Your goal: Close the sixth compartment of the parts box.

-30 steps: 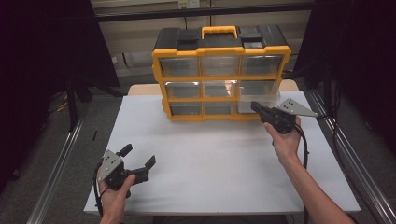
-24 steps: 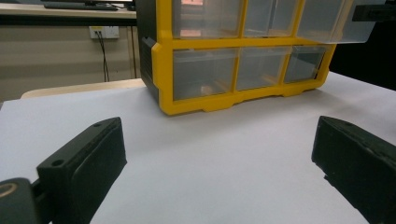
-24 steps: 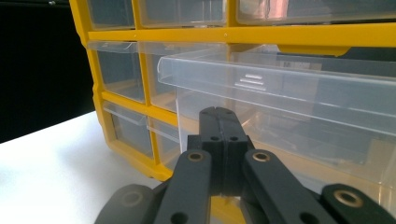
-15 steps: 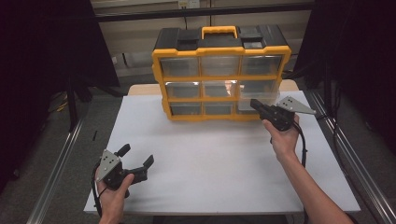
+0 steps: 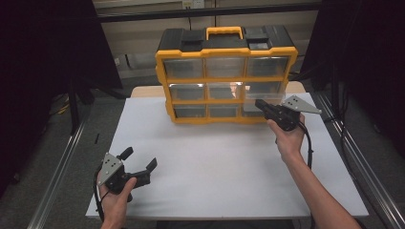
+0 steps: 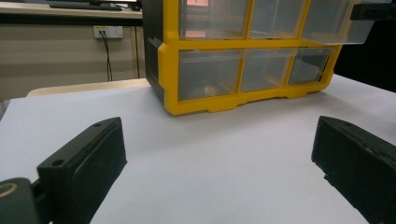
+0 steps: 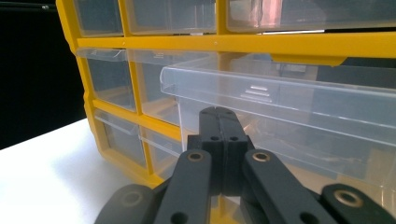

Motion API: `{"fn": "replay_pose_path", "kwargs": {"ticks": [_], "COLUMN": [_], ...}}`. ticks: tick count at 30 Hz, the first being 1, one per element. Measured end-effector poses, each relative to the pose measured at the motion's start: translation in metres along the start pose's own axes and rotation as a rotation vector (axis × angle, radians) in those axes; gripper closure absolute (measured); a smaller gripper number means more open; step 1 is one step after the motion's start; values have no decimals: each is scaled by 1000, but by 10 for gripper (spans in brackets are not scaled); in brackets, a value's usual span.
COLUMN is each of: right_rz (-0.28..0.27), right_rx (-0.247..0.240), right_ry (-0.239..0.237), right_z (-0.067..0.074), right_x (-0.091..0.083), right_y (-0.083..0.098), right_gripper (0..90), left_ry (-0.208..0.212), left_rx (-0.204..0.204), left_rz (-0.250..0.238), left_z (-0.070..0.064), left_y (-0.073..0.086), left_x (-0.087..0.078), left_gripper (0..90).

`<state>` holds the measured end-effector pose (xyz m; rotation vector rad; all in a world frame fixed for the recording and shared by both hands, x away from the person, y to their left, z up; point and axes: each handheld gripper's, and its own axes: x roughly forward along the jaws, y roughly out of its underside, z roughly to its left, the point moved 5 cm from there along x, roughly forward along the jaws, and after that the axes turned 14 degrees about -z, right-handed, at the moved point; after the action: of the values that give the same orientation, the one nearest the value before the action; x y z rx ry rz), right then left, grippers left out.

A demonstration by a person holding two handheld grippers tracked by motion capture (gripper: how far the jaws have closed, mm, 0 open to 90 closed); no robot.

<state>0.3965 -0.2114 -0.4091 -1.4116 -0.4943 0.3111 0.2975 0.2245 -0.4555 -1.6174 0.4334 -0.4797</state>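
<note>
Right tongs [image 5: 260,103] pressed together at the pulled-out clear drawer [image 7: 280,100], middle row, right end of the organizer [image 5: 227,52]. Left tongs [image 5: 138,162] spread, well apart on the worktop [image 5: 215,167].

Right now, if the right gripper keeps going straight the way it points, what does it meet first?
The right gripper, jaws shut, points at the clear plastic drawer pulled partway out of the yellow-framed organiser cabinet. It would probably meet that drawer's front wall first; it looks very close, though contact is hard to judge.
</note>
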Motion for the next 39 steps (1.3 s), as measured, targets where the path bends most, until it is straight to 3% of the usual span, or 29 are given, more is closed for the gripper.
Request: {"fn": "replay_pose_path", "kwargs": {"ticks": [8,19,39], "right_rz": [-9,-21,-17], "right_rx": [-4,-20,-29], "right_ry": [7,18,33], "right_z": [0,-3,-5], "right_x": [2,7,13], "right_y": [-1,-3,-1], "right_gripper": [900,900,900], "left_ry": [12,3,12], "left_rx": [24,10,22], "left_rz": [18,8,12], "left_z": [1,0,0], "left_y": [0,1,0], "left_x": [-1,0,0], "left_gripper": [31,32,34]}}
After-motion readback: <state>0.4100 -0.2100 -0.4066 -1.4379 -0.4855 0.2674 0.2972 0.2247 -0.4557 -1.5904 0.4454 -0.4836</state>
